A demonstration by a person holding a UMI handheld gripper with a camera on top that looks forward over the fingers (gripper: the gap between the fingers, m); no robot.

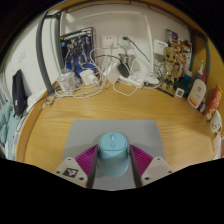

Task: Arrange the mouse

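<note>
A light blue mouse (112, 153) with a scroll wheel on top sits between my gripper's fingers, over the near edge of a grey mouse mat (85, 134) on a wooden table (50, 125). My gripper (112, 165) is shut on the mouse, with both fingers pressing its sides. The pink pads (86, 157) show on either side of it. I cannot tell whether the mouse rests on the mat or is held just above it.
White cables and a power strip (108, 72) lie at the back of the table by the wall. A poster (77, 48) leans there. Figurines and small bottles (195, 88) stand along the right edge. A black object (19, 92) is at the left.
</note>
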